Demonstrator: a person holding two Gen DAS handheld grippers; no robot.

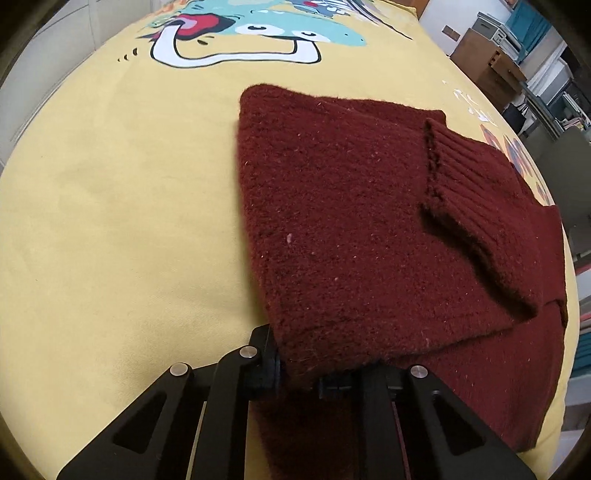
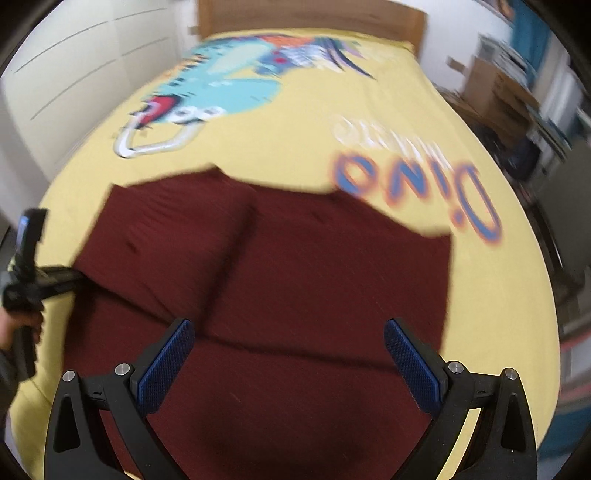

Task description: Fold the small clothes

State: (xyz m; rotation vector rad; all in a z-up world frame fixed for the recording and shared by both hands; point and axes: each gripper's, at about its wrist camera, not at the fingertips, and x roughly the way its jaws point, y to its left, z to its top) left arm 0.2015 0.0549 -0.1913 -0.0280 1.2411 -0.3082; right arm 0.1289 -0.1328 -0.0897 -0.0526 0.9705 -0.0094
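A dark red knitted sweater lies on a yellow bedspread. A ribbed cuff is folded over the body. My left gripper is shut on the sweater's near left edge, holding a folded layer. In the blurred right wrist view the sweater spreads below my right gripper, which is open and empty above it, blue pads wide apart. The left gripper also shows at the left edge of the right wrist view, pinching the sweater's side.
The bedspread has a dinosaur print and "Dino" lettering. A wooden headboard stands at the far end. Cardboard boxes and shelves stand to the right of the bed. A white wall is on the left.
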